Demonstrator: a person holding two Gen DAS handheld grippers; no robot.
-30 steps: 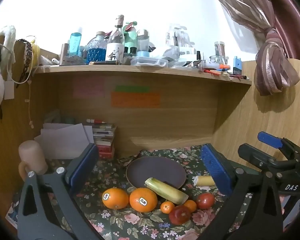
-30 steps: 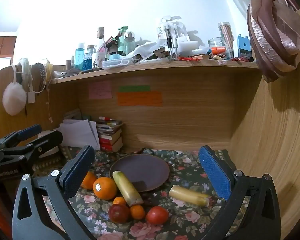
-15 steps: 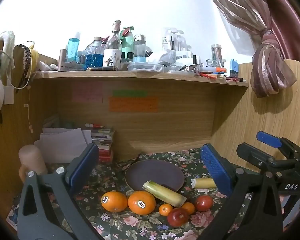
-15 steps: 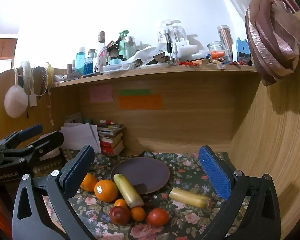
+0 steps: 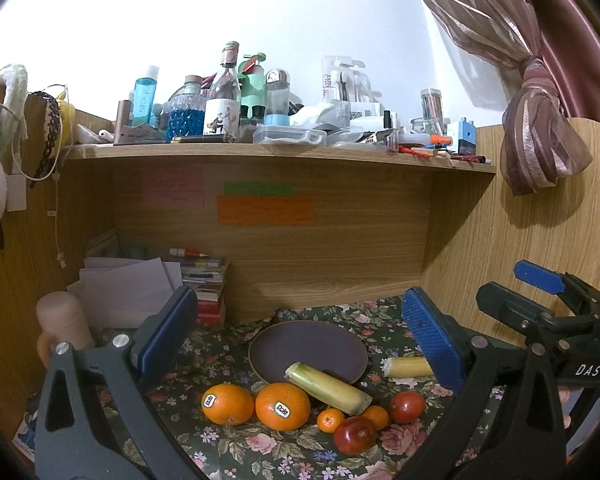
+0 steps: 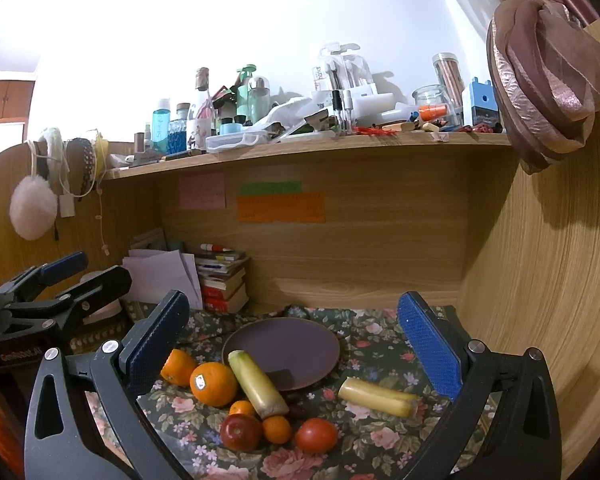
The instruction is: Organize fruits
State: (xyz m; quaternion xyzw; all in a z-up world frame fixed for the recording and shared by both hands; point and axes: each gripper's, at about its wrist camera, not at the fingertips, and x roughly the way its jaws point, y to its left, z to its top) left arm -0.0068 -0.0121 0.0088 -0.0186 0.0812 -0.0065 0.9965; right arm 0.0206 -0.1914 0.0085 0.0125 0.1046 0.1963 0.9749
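Observation:
A dark round plate (image 5: 308,352) (image 6: 296,340) lies on the floral cloth. In front of it lie two large oranges (image 5: 227,404) (image 6: 213,384), two small tangerines (image 5: 331,420) (image 6: 277,429), a dark red apple (image 5: 355,435) (image 6: 240,432) and a tomato (image 5: 407,407) (image 6: 316,435). One pale corn cob (image 5: 328,390) (image 6: 257,384) leans on the plate's rim. A second cob (image 5: 408,367) (image 6: 376,397) lies to the right. My left gripper (image 5: 300,340) and right gripper (image 6: 292,340) are open and empty, above and behind the fruit.
A stack of books (image 5: 206,284) and papers (image 5: 124,292) stand at the back left, beside a beige mug (image 5: 62,328). A cluttered shelf (image 5: 276,152) of bottles runs overhead. Wooden walls (image 6: 540,280) close in the right side and back.
Both grippers have tilted or risen slightly, so the fruit sits a little lower in both views. The fruit and plate have not moved.

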